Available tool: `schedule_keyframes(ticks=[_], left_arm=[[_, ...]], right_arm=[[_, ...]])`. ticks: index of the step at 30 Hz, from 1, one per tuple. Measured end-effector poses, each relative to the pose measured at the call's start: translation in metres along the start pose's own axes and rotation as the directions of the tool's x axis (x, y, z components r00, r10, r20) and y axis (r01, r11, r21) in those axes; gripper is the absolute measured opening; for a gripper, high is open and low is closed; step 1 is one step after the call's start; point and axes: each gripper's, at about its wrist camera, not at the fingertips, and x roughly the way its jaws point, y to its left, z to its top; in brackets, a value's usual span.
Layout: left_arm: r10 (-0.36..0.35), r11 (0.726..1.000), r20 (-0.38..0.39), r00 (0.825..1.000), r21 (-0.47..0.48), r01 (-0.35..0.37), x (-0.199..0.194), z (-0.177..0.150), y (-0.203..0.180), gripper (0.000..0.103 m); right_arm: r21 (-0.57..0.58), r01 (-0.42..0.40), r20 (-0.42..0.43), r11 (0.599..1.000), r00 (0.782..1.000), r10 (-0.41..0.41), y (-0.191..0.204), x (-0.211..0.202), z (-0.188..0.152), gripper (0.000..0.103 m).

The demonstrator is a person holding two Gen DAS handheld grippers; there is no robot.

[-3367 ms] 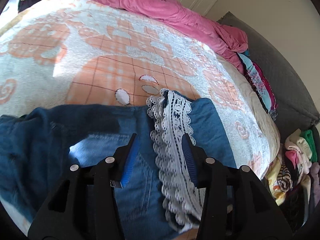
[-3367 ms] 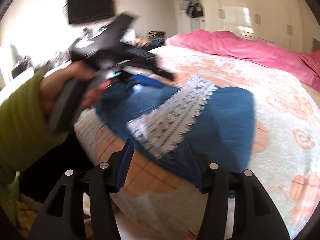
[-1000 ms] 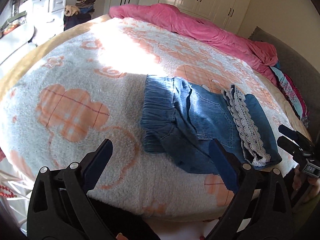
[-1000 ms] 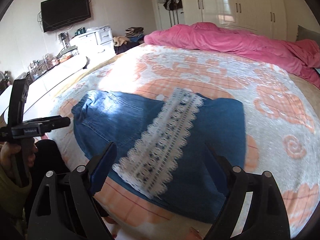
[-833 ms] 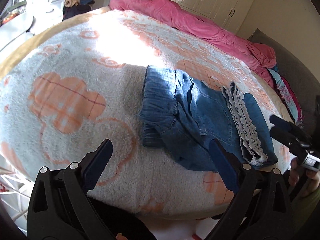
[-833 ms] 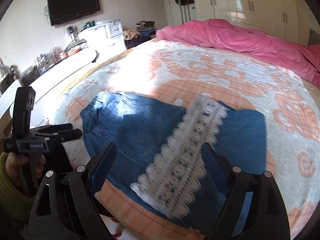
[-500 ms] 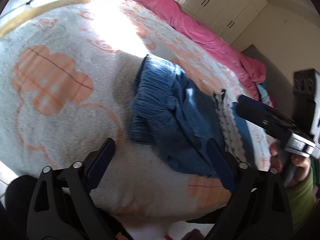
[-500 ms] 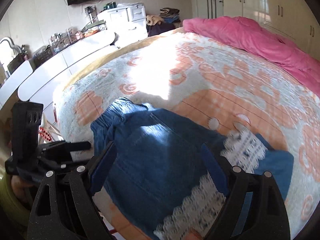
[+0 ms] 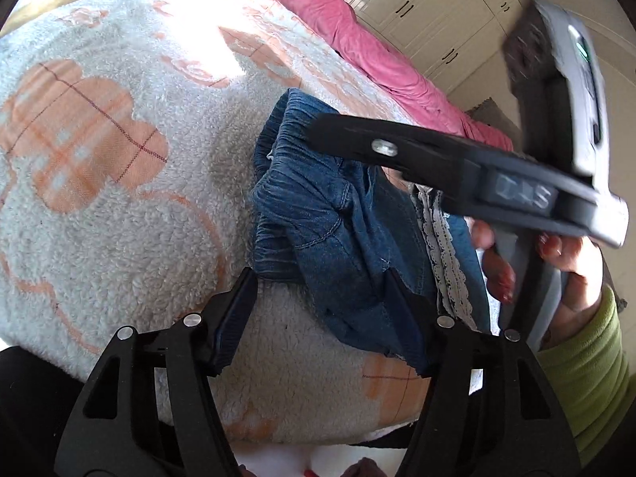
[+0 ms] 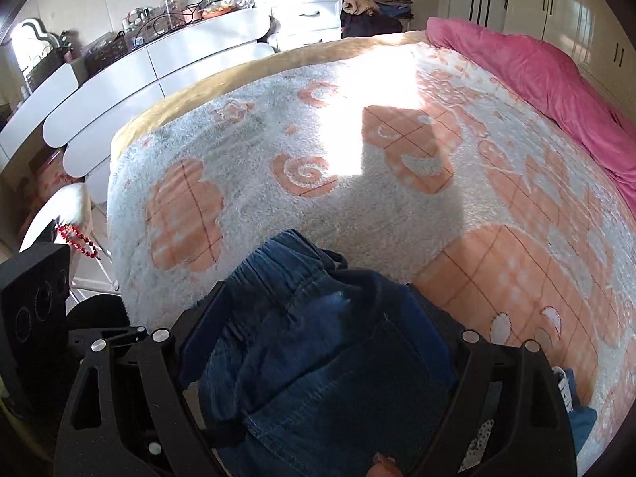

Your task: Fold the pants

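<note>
The blue denim pants (image 9: 330, 218) with a white lace trim (image 9: 441, 238) lie folded on the fleece bedspread near the bed's front edge. My left gripper (image 9: 322, 298) is open, its fingers at the near edge of the pants' elastic waist end. My right gripper (image 10: 314, 306) is open and hovers over the waistband (image 10: 286, 262), its fingers straddling the denim. The right gripper's body (image 9: 457, 163) crosses above the pants in the left wrist view, held by a hand in a green sleeve.
A white and orange fleece bedspread (image 10: 318, 151) covers the bed. A pink duvet (image 10: 528, 71) lies along the far side. White drawers and a curved white counter (image 10: 159, 55) stand to the left, wardrobes (image 9: 429, 12) behind.
Both grippers have moved in on the pants. The right gripper swung left from the lace end to over the waistband. The left gripper came closer to the waist end.
</note>
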Motion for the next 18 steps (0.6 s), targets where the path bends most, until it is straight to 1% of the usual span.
schedule_keyframes(ticks=[3,5,7,8,9,10,12,15,18], left_arm=[[-0.005,1.000,-0.001,1.000,0.001,0.005,0.002,0.000,-0.001,0.057],[-0.008,1.000,0.000,1.000,0.001,0.008,0.001,0.000,-0.002,0.057],[-0.012,1.000,-0.001,1.000,-0.001,0.012,0.003,0.000,-0.003,0.058],[-0.013,1.000,-0.003,1.000,-0.002,0.013,0.005,0.003,-0.001,0.058],[-0.013,1.000,-0.002,1.000,-0.001,0.013,0.006,0.003,-0.002,0.058],[-0.013,1.000,-0.002,1.000,0.002,0.013,0.007,0.003,-0.004,0.059],[-0.018,1.000,-0.003,1.000,0.024,0.018,0.008,0.004,-0.008,0.065],[-0.001,0.998,0.002,1.000,0.060,0.001,0.011,0.004,-0.020,0.071],[-0.001,0.998,0.003,1.000,0.060,0.000,0.014,0.003,-0.027,0.072]], right_arm=[[0.004,-0.010,-0.027,1.000,1.000,0.010,0.001,0.018,0.006,0.085],[0.040,-0.024,-0.064,0.999,0.998,0.027,-0.003,0.033,0.008,0.085],[0.071,-0.055,-0.100,0.996,0.993,0.062,-0.007,0.047,0.004,0.075],[0.068,-0.051,-0.106,0.996,0.993,0.058,-0.007,0.050,0.002,0.066],[0.058,-0.048,-0.104,0.997,0.993,0.054,-0.007,0.050,0.000,0.057],[0.052,-0.060,-0.092,0.997,0.994,0.064,-0.006,0.047,-0.001,0.055],[0.041,-0.050,-0.081,0.998,0.995,0.053,-0.005,0.040,-0.003,0.045],[0.044,-0.058,-0.052,0.997,0.997,0.060,-0.008,0.024,-0.004,0.041],[0.062,-0.094,-0.002,0.994,0.996,0.094,-0.016,0.001,-0.008,0.040]])
